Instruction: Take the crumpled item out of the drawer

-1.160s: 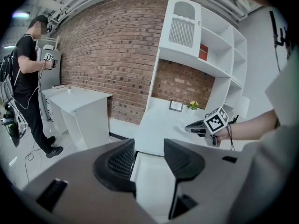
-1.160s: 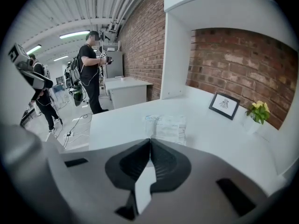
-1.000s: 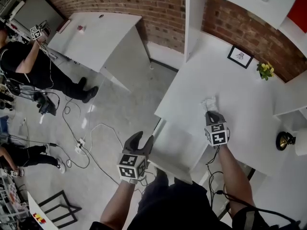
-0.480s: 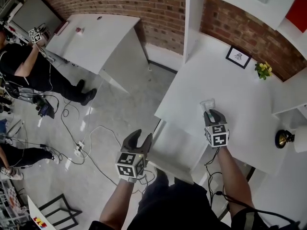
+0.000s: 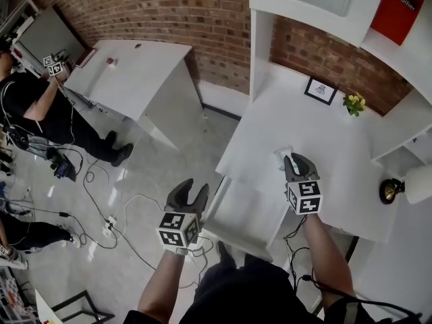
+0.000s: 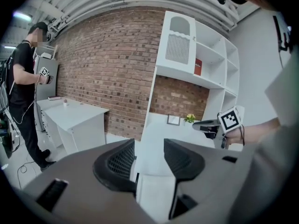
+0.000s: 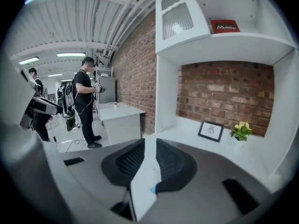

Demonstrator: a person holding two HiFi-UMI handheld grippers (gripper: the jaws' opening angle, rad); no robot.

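Note:
The crumpled white item (image 5: 282, 154) sits at the tips of my right gripper (image 5: 291, 160), just above the white desk top (image 5: 317, 133). In the right gripper view the white item (image 7: 145, 171) fills the narrow gap between the dark pads, and the jaws of that gripper (image 7: 150, 153) are closing on it. The open white drawer (image 5: 246, 211) sticks out below the desk's front edge, with its inside looking bare. My left gripper (image 5: 187, 194) hangs left of the drawer over the floor. Its jaws (image 6: 148, 155) are open with nothing between them.
A framed picture (image 5: 318, 90) and a small yellow plant (image 5: 352, 102) stand at the back of the desk, under white shelves (image 5: 317, 5). A lamp (image 5: 405, 187) is at the right. Cables (image 5: 128, 201) lie on the floor. A person (image 5: 47, 106) stands at another white desk (image 5: 128, 63).
My right gripper and the white item have shifted slightly left and nearer the desk's front edge. The left gripper has barely moved. The head view has tilted upward.

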